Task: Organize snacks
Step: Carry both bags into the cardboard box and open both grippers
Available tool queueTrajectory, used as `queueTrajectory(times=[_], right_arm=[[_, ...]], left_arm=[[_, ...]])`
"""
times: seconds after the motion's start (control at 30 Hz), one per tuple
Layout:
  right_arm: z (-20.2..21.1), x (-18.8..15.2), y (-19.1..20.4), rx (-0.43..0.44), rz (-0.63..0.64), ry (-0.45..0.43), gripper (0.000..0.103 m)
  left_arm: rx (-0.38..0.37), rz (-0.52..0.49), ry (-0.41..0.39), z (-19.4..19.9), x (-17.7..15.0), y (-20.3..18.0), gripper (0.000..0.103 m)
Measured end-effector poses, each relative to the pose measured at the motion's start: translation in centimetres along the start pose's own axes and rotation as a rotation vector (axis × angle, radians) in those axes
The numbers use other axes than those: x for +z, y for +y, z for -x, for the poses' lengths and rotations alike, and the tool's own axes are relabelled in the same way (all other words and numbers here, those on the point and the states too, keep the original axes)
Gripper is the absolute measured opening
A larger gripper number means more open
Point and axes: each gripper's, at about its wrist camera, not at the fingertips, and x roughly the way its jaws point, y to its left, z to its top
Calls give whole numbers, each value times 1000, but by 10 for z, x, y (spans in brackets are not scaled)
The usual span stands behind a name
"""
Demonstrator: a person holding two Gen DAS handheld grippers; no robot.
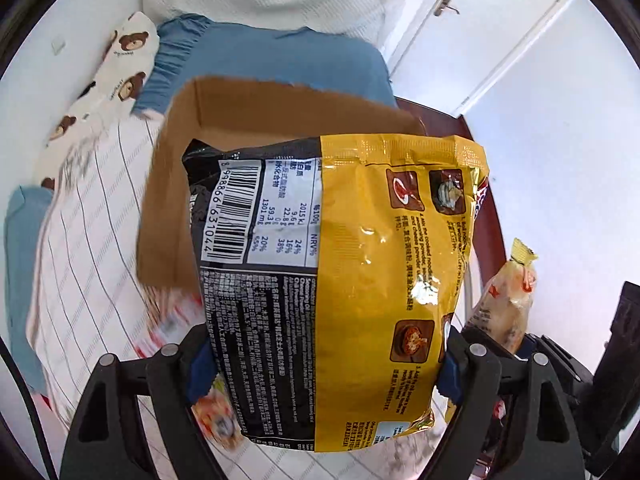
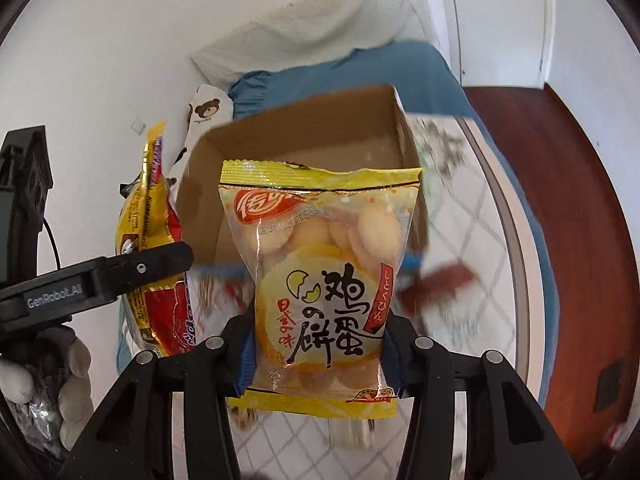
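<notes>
Cardboard box [image 2: 304,152] sits open behind both packets: left jaws clamp the noodle packet [image 1: 340,280], right jaws the biscuit bag [image 2: 320,280].

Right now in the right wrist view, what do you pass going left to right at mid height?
Left gripper → yellow and red noodle packet → egg cookie bag → patterned bedspread → reddish wooden floor.

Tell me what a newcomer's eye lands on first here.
The yellow-and-black noodle packet fills the left wrist view, clamped in the left tool. In the right wrist view the egg biscuit bag is gripped by the right tool. Behind both sits an open cardboard box on the bed.
</notes>
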Motion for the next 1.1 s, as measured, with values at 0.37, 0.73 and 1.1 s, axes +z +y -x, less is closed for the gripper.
queueTrajectory(times=[0.37, 0.73, 1.1], right_arm=[[-156, 125, 12, -84, 47, 171, 52], [-236, 147, 0, -111, 58, 273, 52], [-247, 141, -14, -132, 95, 318, 90]], left_arm=[[148, 22, 171, -155, 112, 14, 85], [199, 1, 279, -214, 130, 19, 85], [181, 36, 255, -233, 131, 35, 95]])
